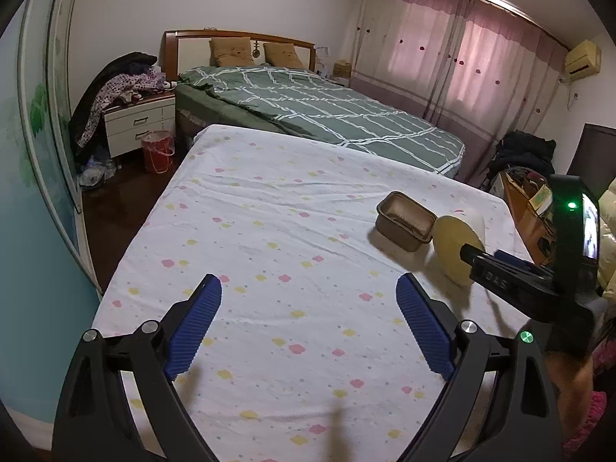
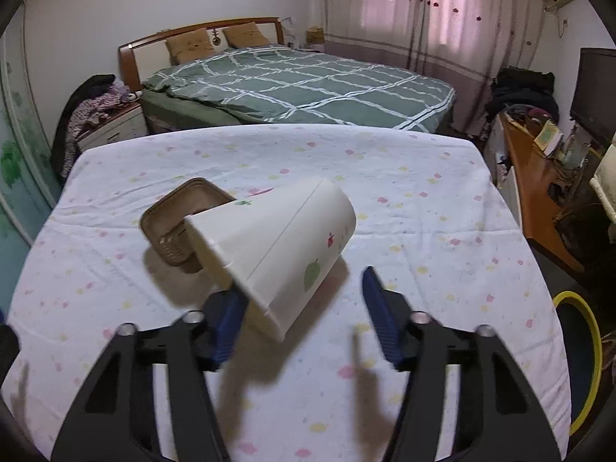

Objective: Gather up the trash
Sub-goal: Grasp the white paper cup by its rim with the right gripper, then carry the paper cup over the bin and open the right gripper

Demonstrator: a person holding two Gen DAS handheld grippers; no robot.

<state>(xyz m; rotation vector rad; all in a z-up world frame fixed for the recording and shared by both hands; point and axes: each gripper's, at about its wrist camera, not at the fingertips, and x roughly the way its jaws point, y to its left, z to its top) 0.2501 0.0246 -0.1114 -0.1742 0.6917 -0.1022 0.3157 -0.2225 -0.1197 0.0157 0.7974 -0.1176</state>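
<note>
A white paper cup (image 2: 277, 238) with a green leaf print lies on its side on the flower-print sheet (image 2: 423, 231). Its open rim faces my right gripper (image 2: 304, 288), which is open. The cup's rim overlaps the left blue pad (image 2: 227, 327); the right pad (image 2: 379, 315) stands clear of the cup. Just behind the cup sits a brown rectangular food container (image 2: 169, 223). The left wrist view shows the same container (image 1: 404, 219), the cup (image 1: 450, 246) and the right gripper (image 1: 485, 256) at its rim. My left gripper (image 1: 308, 285) hangs open over bare sheet, nothing between its fingers.
A bed with a green plaid cover (image 1: 327, 111) lies beyond the sheet. A nightstand piled with clothes (image 1: 138, 115) and a red bucket (image 1: 157, 150) stand at the far left. A cluttered wooden desk (image 2: 539, 192) and a yellow hoop (image 2: 589, 346) are at the right.
</note>
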